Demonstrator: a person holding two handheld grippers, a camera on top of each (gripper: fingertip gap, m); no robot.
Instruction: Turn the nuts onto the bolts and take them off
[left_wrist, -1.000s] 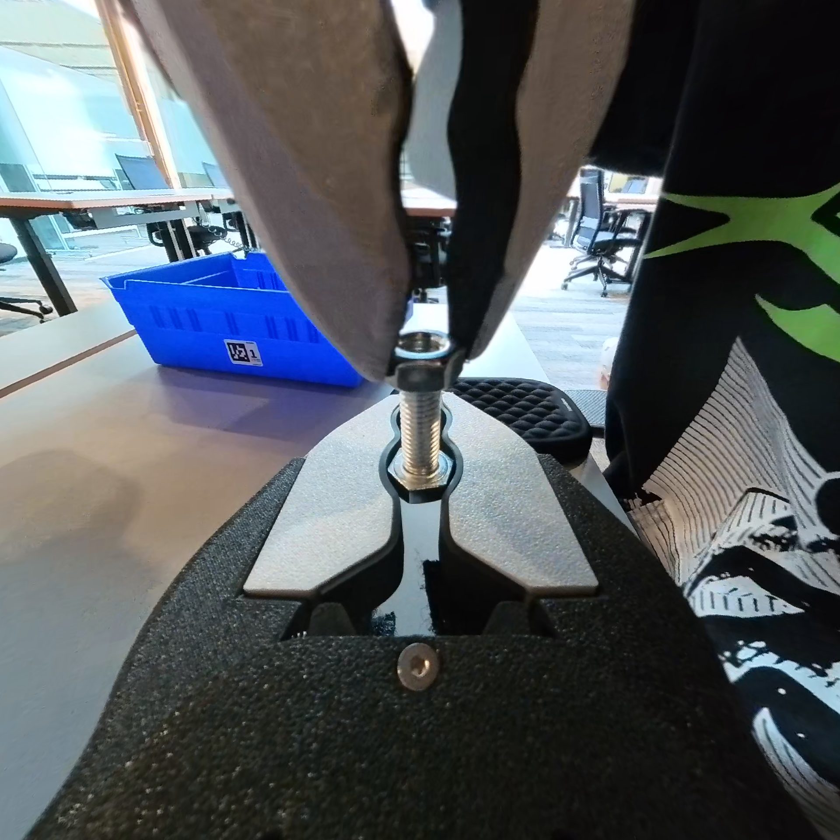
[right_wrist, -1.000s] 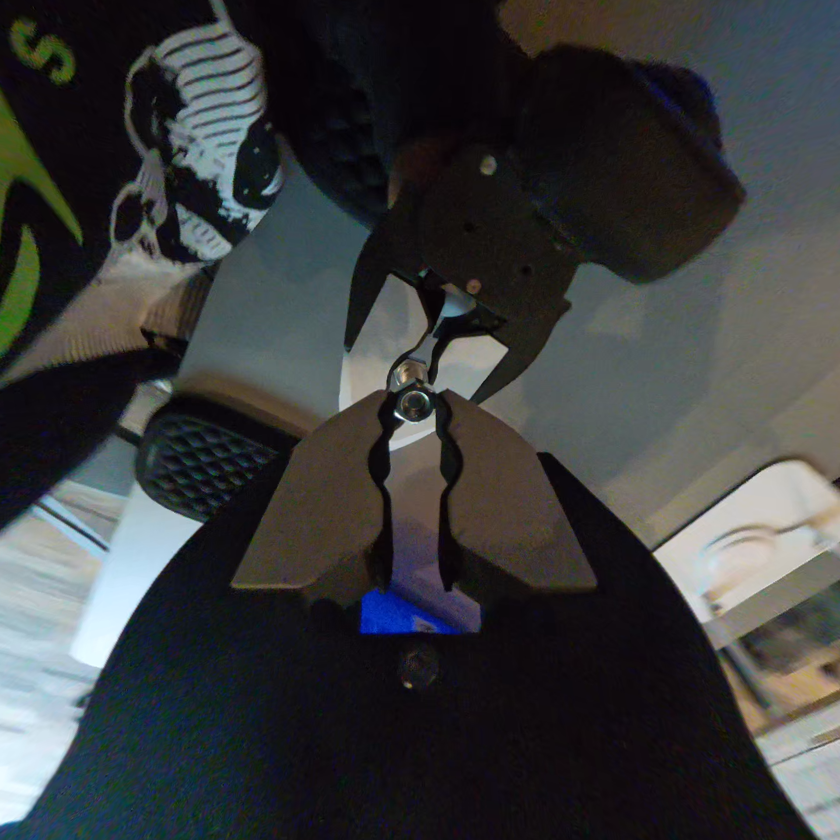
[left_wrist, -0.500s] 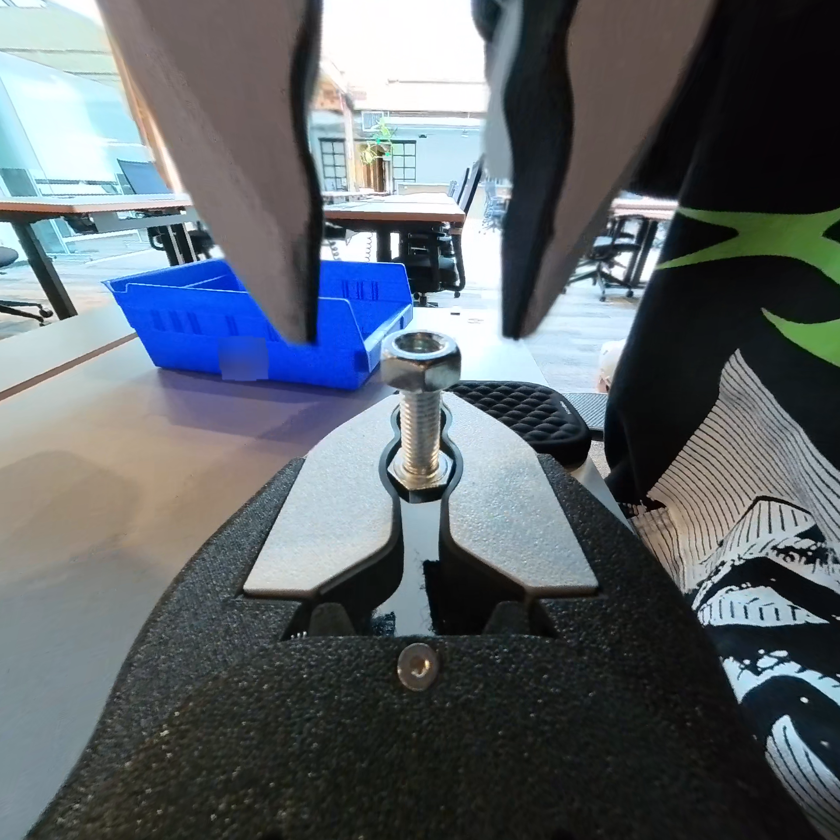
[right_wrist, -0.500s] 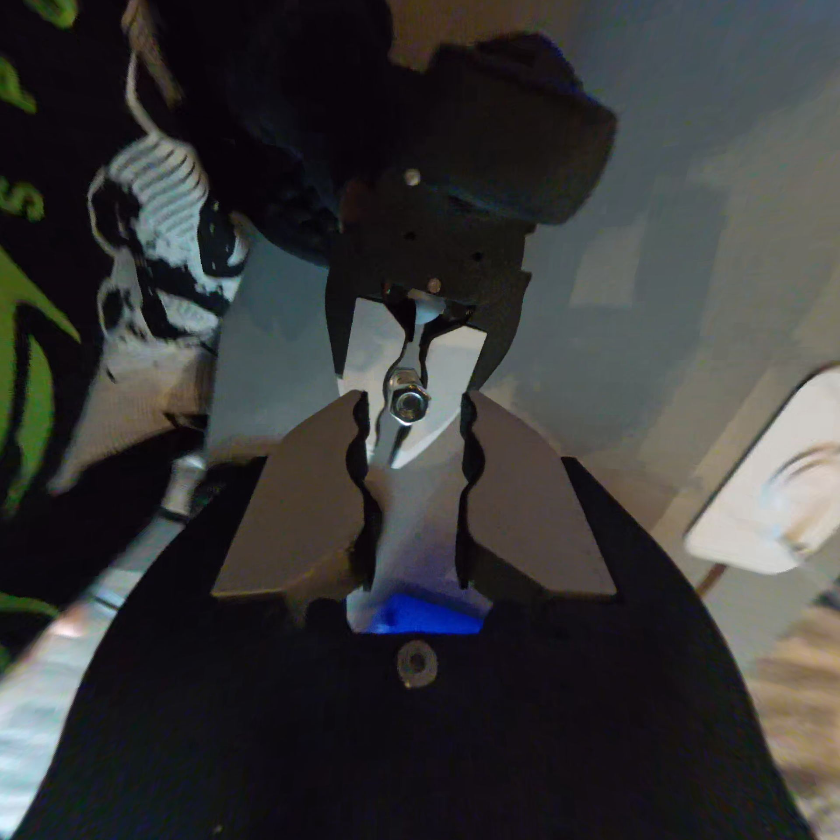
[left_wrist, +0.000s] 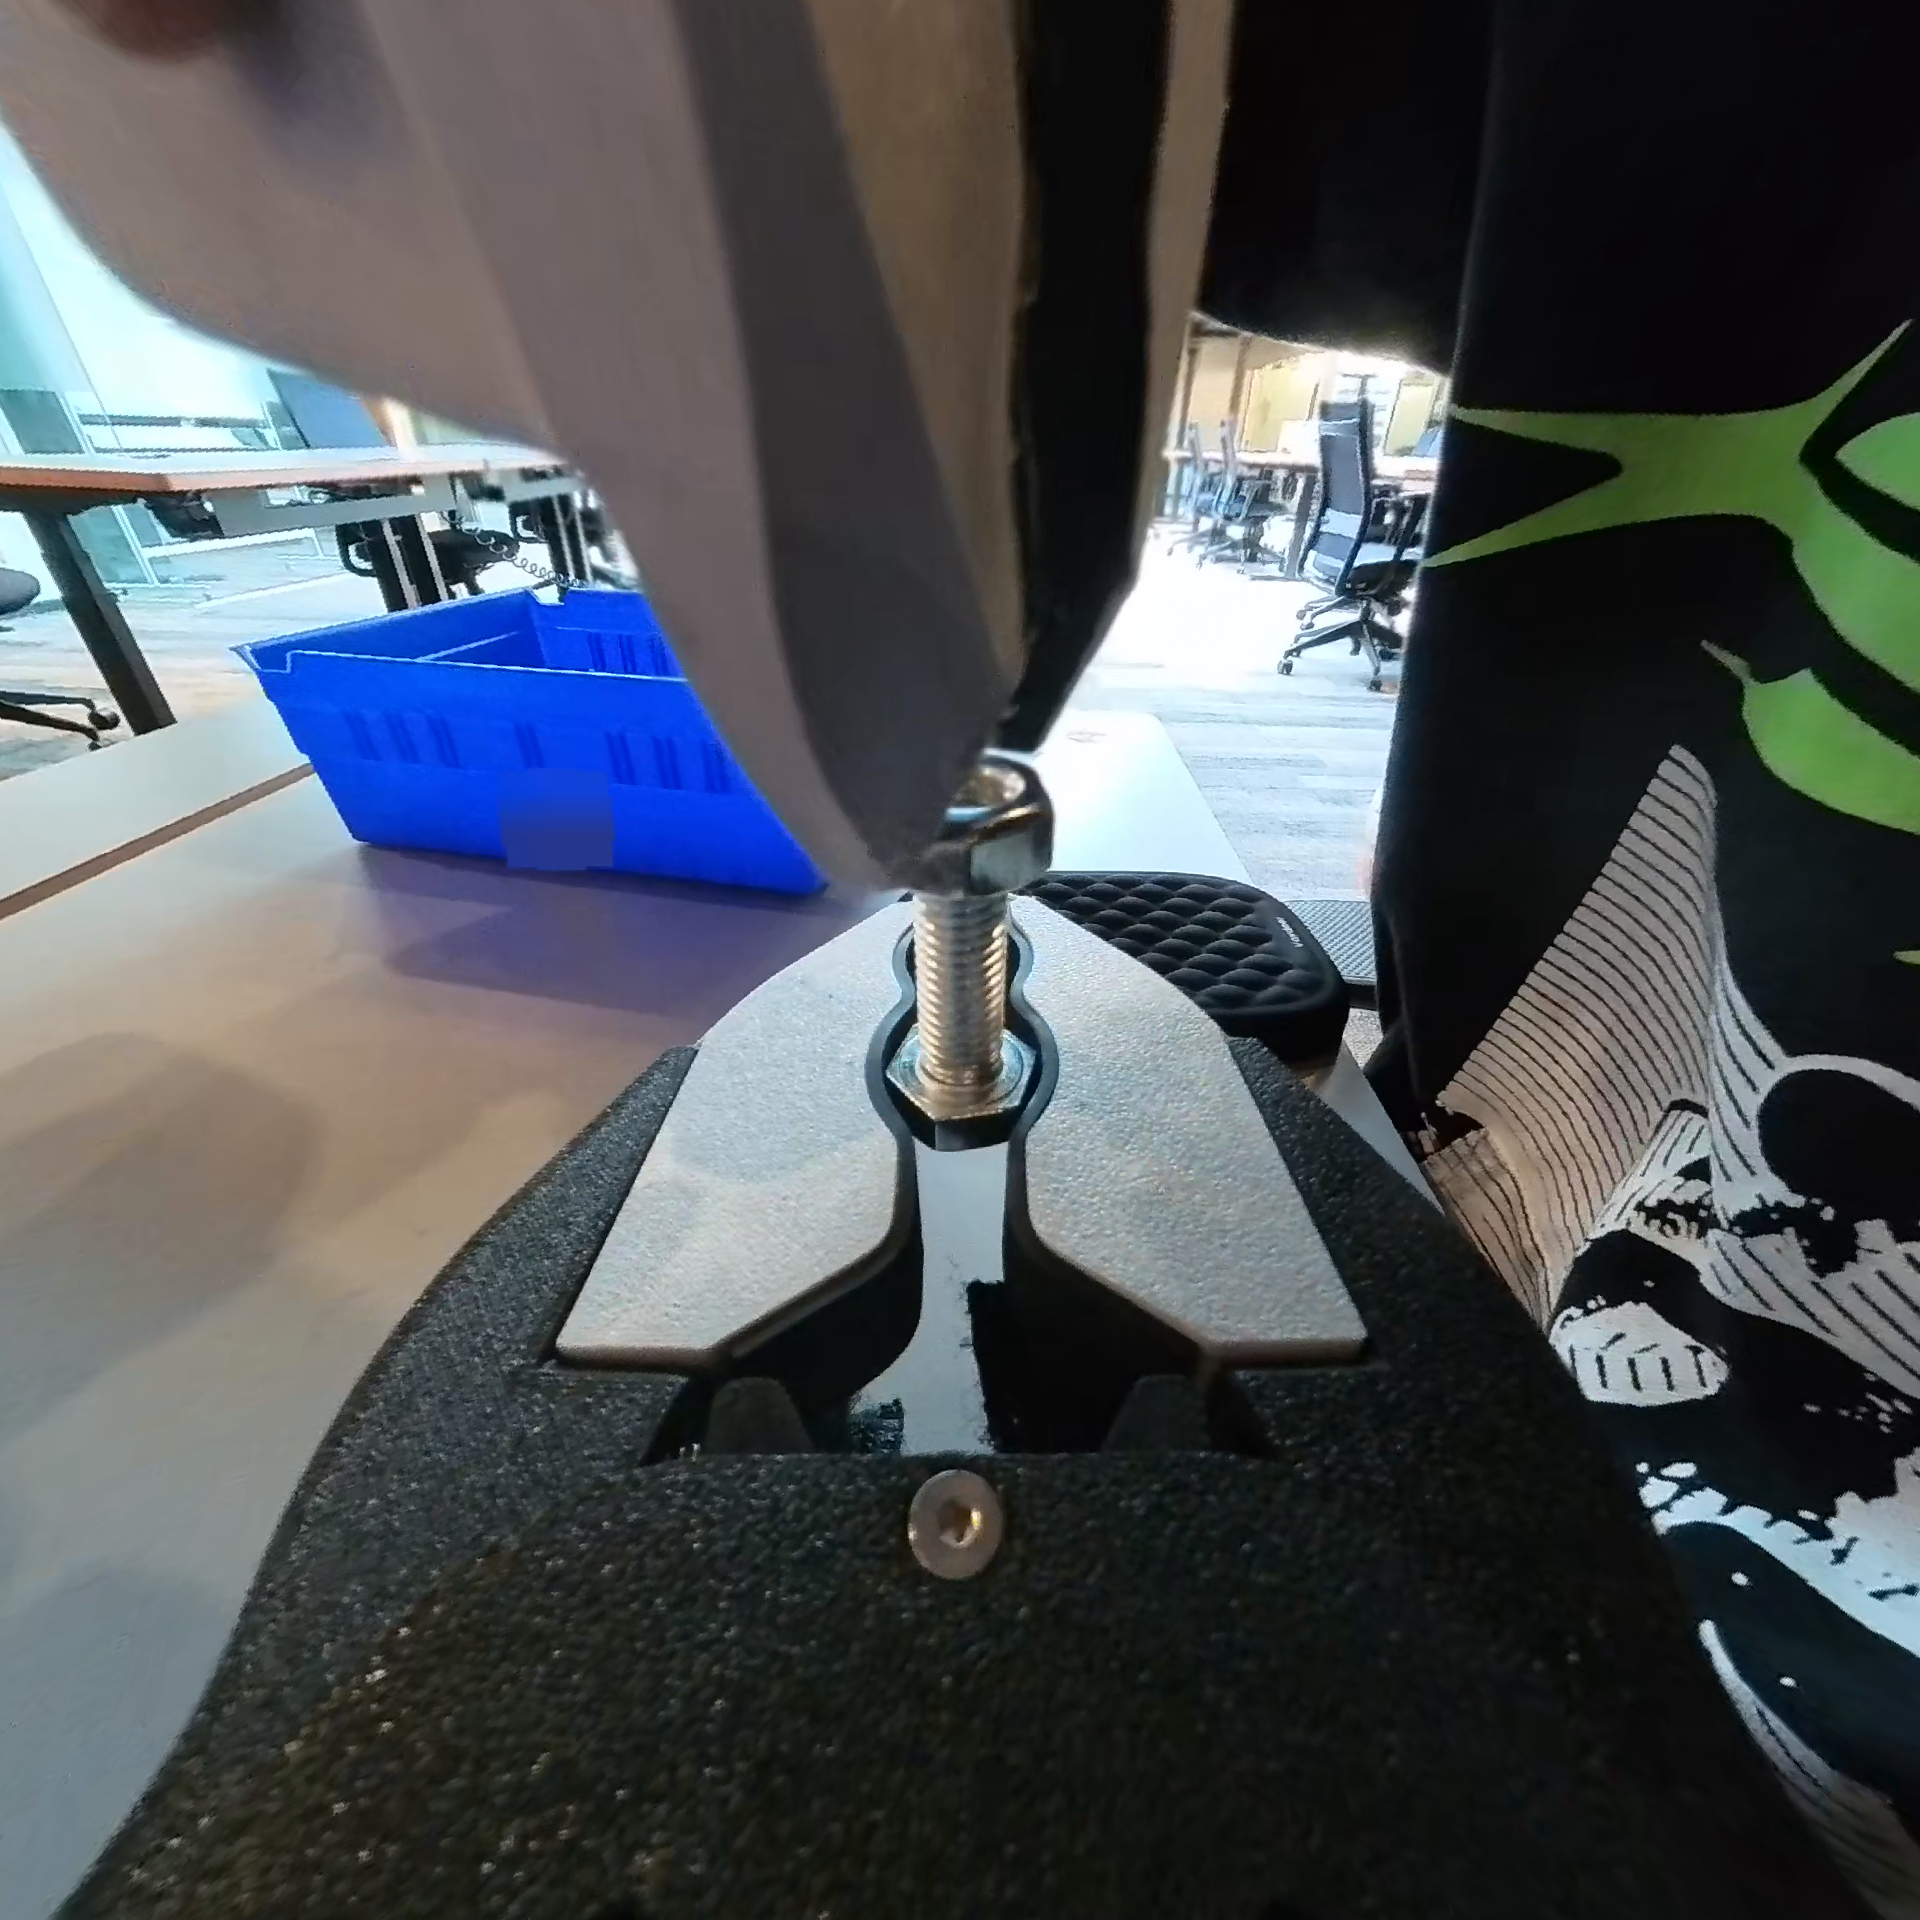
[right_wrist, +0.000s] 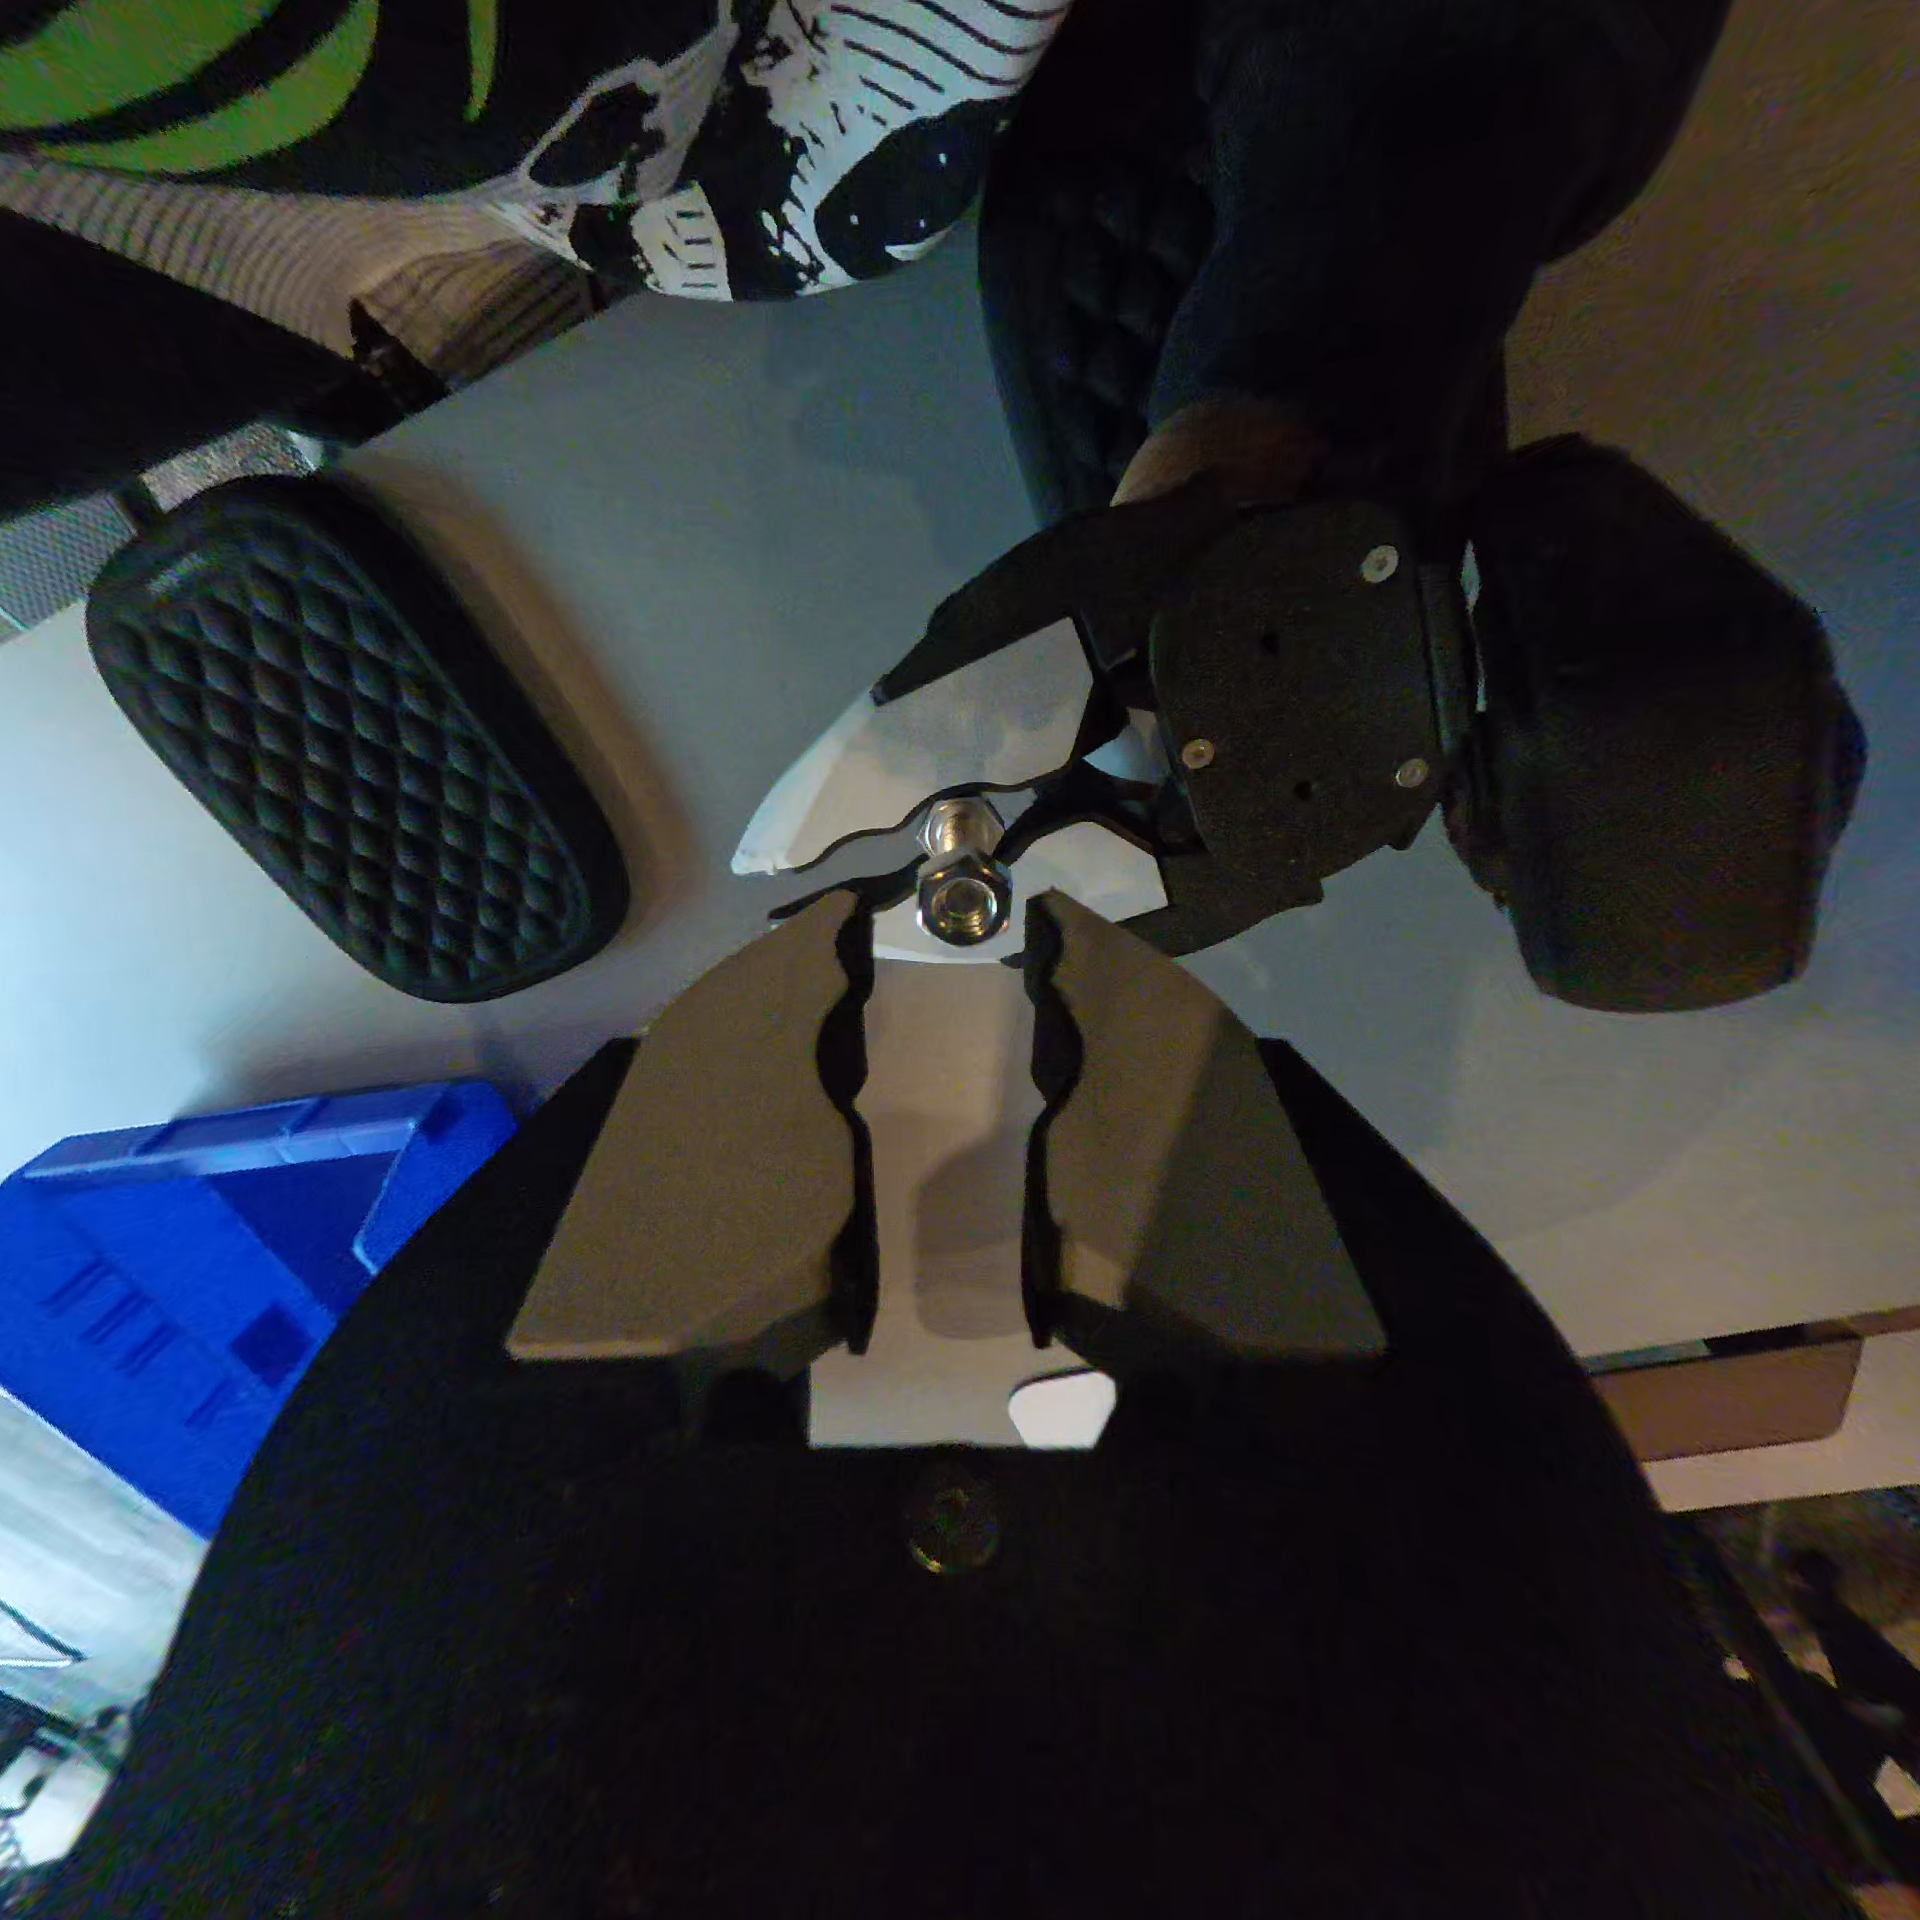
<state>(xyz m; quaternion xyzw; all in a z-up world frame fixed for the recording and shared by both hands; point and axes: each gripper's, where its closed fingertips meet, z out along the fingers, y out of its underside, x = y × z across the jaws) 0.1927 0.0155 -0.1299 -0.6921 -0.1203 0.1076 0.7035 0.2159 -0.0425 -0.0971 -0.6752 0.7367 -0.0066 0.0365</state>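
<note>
My left gripper (left_wrist: 961, 956) is shut on a steel bolt (left_wrist: 961, 987), gripping it just above its hex head so the threaded shaft stands upright. A steel nut (left_wrist: 1003, 831) sits on the top end of the shaft. My right gripper (right_wrist: 945, 914) comes down from above, its jaws open and straddling the nut (right_wrist: 961, 902) with a small gap on each side. In the left wrist view its grey fingers (left_wrist: 831, 520) fill the top and partly cover the nut.
A blue plastic bin (left_wrist: 499, 748) stands on the grey table (left_wrist: 260, 1039) behind and to the left, and also shows in the right wrist view (right_wrist: 187, 1247). A black quilted pad (left_wrist: 1195, 945) lies just past the bolt. A person's black printed shirt (left_wrist: 1662, 935) is close on the right. My right fingertips sit around 7 centimeters from my left ones.
The right gripper let go of the nut, opened and lifted, turned about a quarter turn, and has come back down around the nut. The left gripper and bolt stayed still.
</note>
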